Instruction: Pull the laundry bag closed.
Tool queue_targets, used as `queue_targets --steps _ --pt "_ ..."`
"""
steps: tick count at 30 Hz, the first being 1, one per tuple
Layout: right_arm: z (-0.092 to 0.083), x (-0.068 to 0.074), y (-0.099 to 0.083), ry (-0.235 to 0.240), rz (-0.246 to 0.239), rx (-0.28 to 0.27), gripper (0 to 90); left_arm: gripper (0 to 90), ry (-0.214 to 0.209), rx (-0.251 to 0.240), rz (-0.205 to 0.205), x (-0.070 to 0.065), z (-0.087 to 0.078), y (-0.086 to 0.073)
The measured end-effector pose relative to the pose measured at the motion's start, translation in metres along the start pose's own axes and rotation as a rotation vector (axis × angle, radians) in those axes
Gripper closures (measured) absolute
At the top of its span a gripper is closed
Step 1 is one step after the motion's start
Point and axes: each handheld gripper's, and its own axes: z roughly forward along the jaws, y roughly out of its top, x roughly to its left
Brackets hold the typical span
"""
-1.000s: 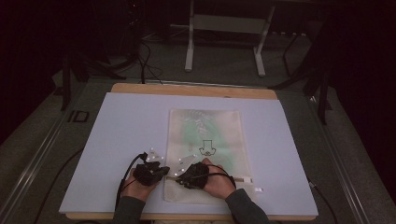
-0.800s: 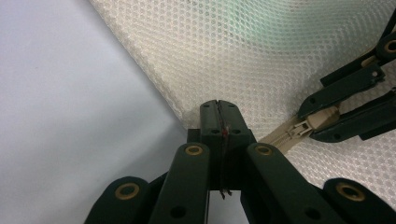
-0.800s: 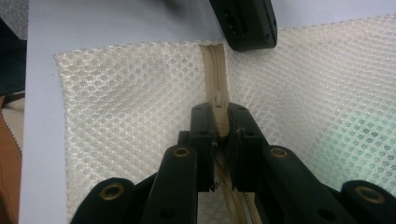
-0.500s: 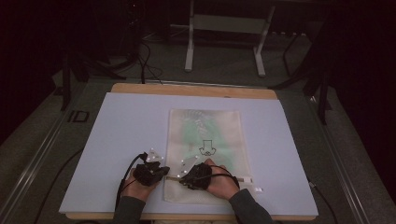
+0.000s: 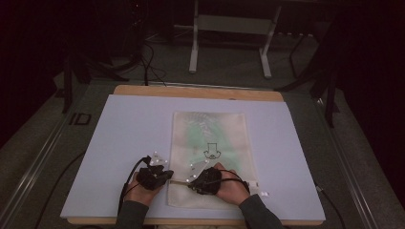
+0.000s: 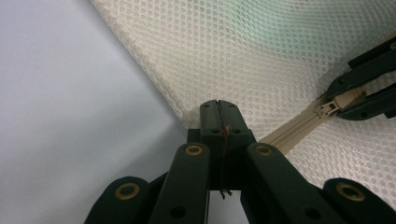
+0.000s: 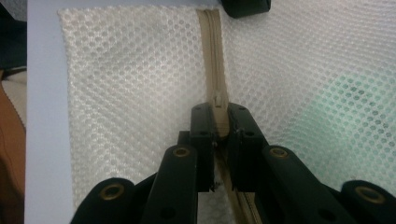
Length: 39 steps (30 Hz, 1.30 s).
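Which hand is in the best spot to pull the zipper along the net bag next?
The right hand-held gripper: its jaws already pinch the zipper pull. The left hand-held gripper is shut on the mesh bag at its edge, so it probably just steadies it.

Broad bare mat (image 5: 119, 143) lies left of the mesh bag (image 5: 210, 138), and a narrower bare strip lies right of it. Both grippers crowd the bag's near end, close together along the zipper (image 7: 215, 56).
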Motion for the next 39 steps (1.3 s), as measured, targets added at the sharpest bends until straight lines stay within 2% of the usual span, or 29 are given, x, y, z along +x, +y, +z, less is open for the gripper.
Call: queue_targets --steps 39 --pt "-0.012 0.002 -0.013 -0.021 -0.013 0.033 82.3 89.7 0.002 -0.001 0.000 0.000 0.000 0.000"
